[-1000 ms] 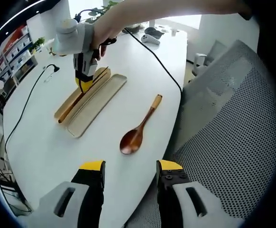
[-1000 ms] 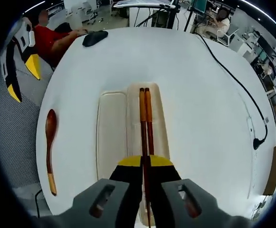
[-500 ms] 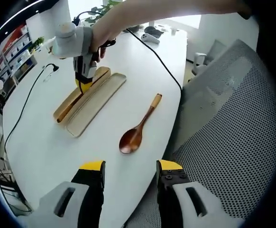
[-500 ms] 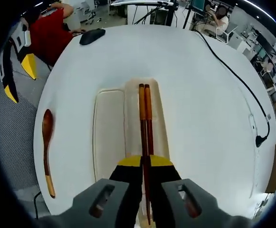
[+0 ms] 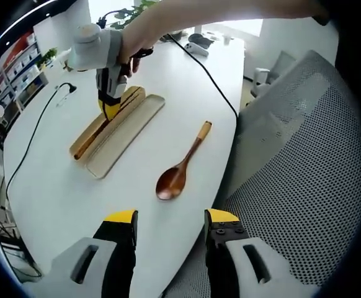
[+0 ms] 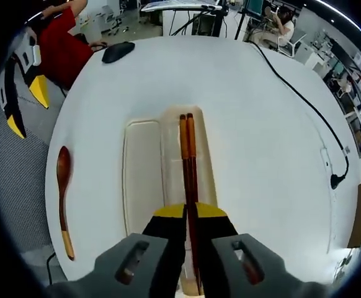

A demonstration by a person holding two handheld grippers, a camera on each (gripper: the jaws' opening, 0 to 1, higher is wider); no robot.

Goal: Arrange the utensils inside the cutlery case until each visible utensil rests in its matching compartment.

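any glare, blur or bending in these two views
Left gripper view: bright window light washes out the far end of the table; fisheye curves the table edge; the spoon is sharp. Right gripper view: even light, the table bulges round, chopsticks are crisp between the right gripper tips, and the near jaw bodies look soft.

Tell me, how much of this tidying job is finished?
Nothing is fully put away yet. In hand: the right gripper is shut on the pair of wooden chopsticks, holding them over one trough of the cutlery case. Left: the wooden spoon lies on the white table outside the case, and the left gripper is open with nothing in it.
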